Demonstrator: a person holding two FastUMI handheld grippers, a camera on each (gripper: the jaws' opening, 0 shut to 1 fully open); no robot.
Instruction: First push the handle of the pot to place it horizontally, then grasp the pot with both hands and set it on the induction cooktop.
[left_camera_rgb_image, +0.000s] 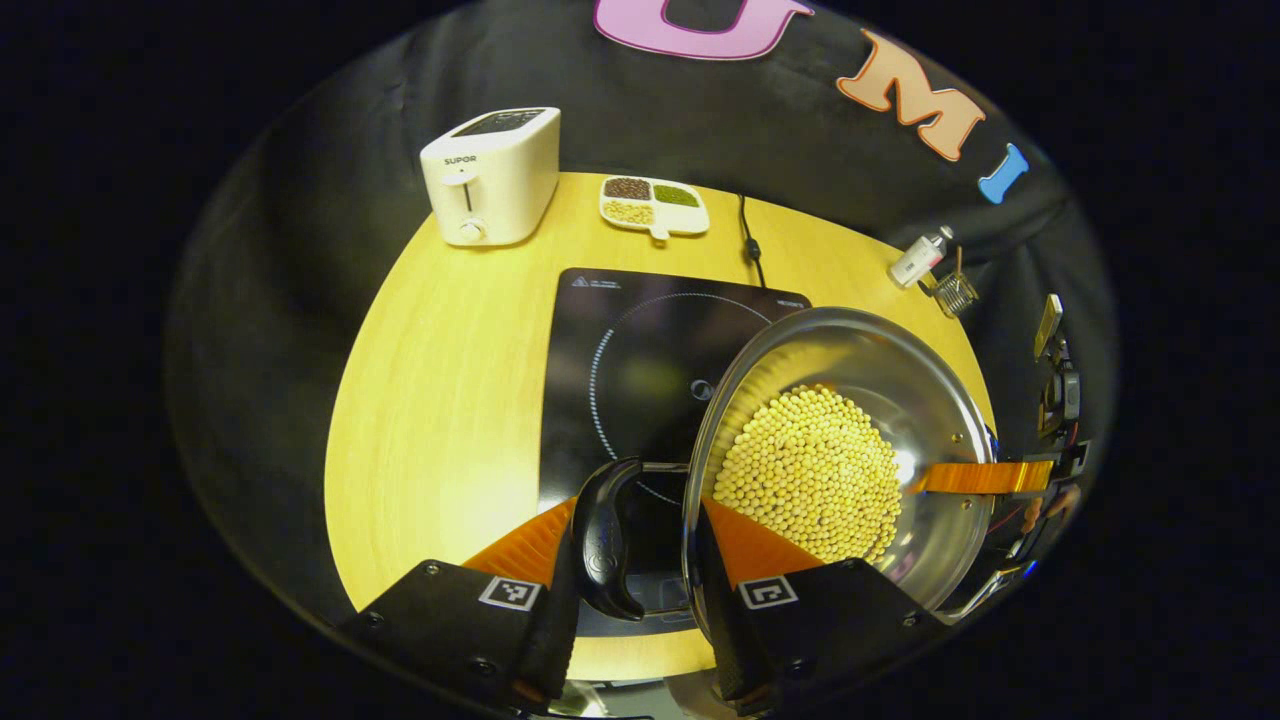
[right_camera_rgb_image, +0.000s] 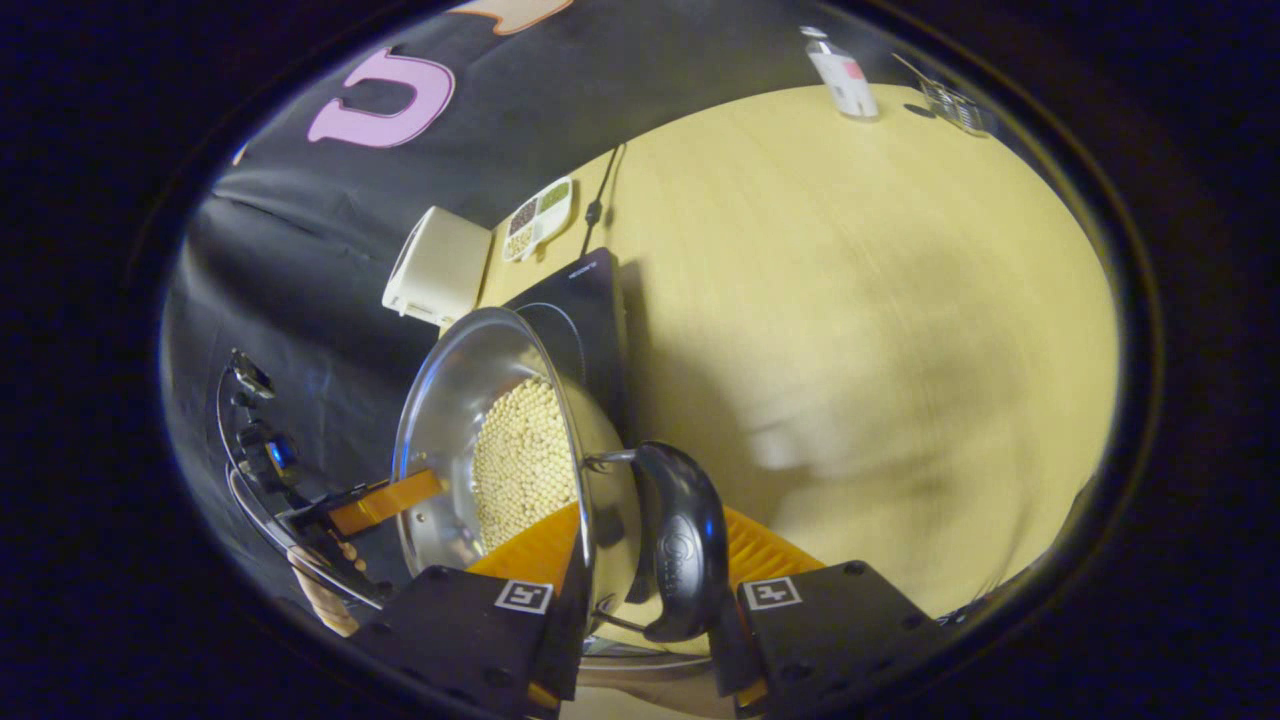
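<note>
Now the pot (left_camera_rgb_image: 840, 450), full of beans, hangs over the cooktop's (left_camera_rgb_image: 640, 370) right edge. The left gripper (left_camera_rgb_image: 635, 560) is clamped over one handle (left_camera_rgb_image: 605, 540) and rim, the right gripper (right_camera_rgb_image: 640, 575) likewise opposite. Keep it level, shift left until centred on the ring, then lower both sides evenly.

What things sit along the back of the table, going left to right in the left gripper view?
Toaster → divided dish of grains → black power cord → small white bottle → little clear glass.
</note>
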